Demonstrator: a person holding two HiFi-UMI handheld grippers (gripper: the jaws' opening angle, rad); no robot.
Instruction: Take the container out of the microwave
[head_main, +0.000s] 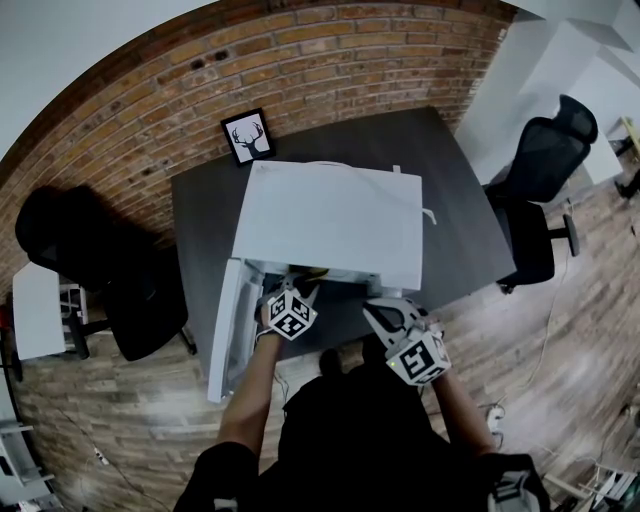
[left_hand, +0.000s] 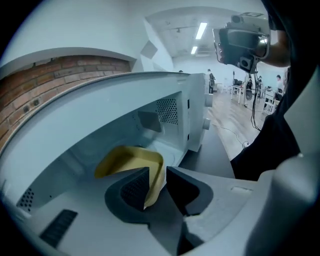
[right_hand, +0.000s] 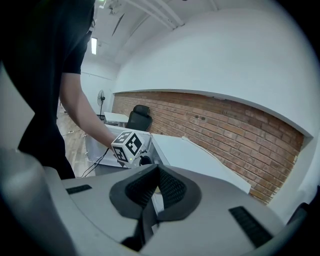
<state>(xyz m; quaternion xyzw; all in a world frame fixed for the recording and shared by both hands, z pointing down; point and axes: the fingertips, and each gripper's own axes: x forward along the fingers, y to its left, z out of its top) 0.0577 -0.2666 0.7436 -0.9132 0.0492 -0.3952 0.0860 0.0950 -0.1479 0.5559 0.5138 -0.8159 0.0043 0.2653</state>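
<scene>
A white microwave (head_main: 335, 215) stands on a dark table (head_main: 200, 215), its door (head_main: 228, 330) swung open to the left. Inside the cavity (left_hand: 165, 117) a yellow container (left_hand: 127, 159) sits tilted near the front opening. My left gripper (left_hand: 157, 181) is shut on the container's near wall, one jaw inside it and one outside. In the head view the left gripper (head_main: 298, 285) reaches into the opening, where a sliver of the container (head_main: 314, 271) shows. My right gripper (right_hand: 157, 172) is shut on nothing and hangs in front of the microwave's right side (head_main: 378, 314), clear of the container.
A framed deer picture (head_main: 249, 136) leans on the brick wall (head_main: 330, 60) behind the microwave. A black office chair (head_main: 545, 170) stands to the table's right and another dark chair (head_main: 60, 230) to its left. A white cable (head_main: 428, 212) hangs off the microwave's right side.
</scene>
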